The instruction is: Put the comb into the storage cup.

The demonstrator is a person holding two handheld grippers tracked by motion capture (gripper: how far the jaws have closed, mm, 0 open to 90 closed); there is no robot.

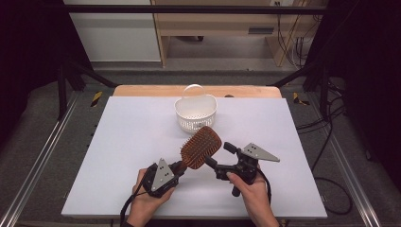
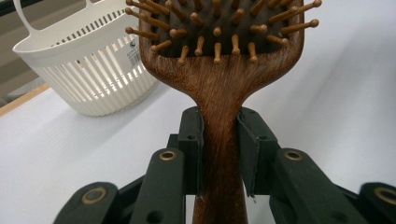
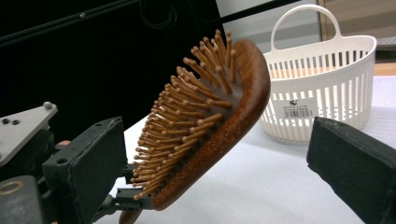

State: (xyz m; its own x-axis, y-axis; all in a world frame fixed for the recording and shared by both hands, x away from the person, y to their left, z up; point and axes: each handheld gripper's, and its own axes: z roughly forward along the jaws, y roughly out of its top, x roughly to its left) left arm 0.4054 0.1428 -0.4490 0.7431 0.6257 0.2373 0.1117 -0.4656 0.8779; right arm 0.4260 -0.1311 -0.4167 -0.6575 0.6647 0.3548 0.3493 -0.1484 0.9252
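So the wooden hairbrush [image 1: 201,146] is being held up off the bench [image 1: 123,156], gripped by its handle in the left claw [image 2: 222,154], whose jaws are being pressed tight on both sides of the neck just below the bristle pad. The head is being tilted up and toward the white slatted basket [image 1: 196,112], but it isn't over it yet, just in front and a bit nearer. The right claw [image 3: 224,154] is being kept spread wide, one jaw on the bristle side and one on the back side of the head, with nothing pinched and no contact that can be made out. Looks like either a handover or a steadying grab is being set up, so the pick-up part is done and the drop into the basket is what's left, as a guess. The basket is sitting upright toward the far edge of the bench, and nothing is being seen inside it.
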